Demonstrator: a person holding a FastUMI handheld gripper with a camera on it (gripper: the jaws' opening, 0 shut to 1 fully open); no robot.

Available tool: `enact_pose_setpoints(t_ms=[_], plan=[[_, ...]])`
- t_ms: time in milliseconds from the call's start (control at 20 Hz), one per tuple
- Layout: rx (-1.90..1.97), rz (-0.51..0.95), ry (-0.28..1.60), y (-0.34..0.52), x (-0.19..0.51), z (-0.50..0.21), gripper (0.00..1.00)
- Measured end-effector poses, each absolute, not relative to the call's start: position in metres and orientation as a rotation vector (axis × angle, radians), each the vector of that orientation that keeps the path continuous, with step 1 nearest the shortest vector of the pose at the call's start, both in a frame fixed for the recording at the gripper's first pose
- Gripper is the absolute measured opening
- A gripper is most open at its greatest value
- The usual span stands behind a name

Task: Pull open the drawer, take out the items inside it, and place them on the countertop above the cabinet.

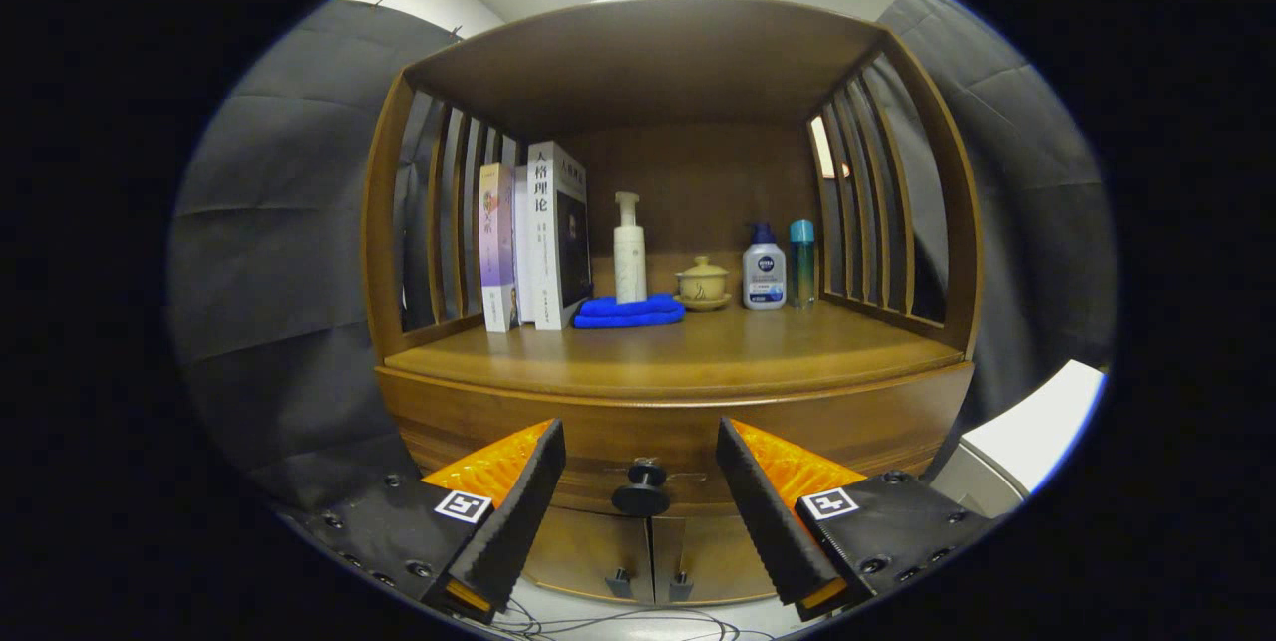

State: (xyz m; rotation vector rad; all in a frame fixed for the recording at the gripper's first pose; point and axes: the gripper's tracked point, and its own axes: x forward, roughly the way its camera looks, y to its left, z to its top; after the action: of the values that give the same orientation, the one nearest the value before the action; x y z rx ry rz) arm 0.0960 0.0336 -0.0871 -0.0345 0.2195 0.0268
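Note:
A wooden cabinet stands straight ahead. Its drawer front (678, 432) sits closed under the countertop (678, 357), with a round dark knob (640, 493) at its middle. My gripper (641, 442) is open, and the knob lies between the two fingers, slightly beyond their tips; neither finger touches it. Whatever is inside the drawer is hidden.
On the countertop stand upright books (533, 242), a white pump bottle (629, 252) on a folded blue cloth (628, 312), a lidded tea bowl (702, 284), a blue-capped bottle (764, 270) and a slim teal bottle (802, 262). Two lower cabinet doors (653, 556) sit below the drawer. Cables lie on the floor.

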Motion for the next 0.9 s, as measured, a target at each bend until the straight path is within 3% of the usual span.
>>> enact_pose_setpoints(t_ms=[400, 750, 850, 900], plan=[[-0.012, 0.041, 0.334, 0.040, 0.104, -0.140, 0.93], [-0.047, -0.017, 0.371, 0.031, 0.115, -0.155, 0.73], [-0.042, -0.031, 0.371, 0.027, 0.119, -0.153, 0.51], [-0.047, -0.025, 0.379, 0.030, 0.116, -0.157, 0.51]])
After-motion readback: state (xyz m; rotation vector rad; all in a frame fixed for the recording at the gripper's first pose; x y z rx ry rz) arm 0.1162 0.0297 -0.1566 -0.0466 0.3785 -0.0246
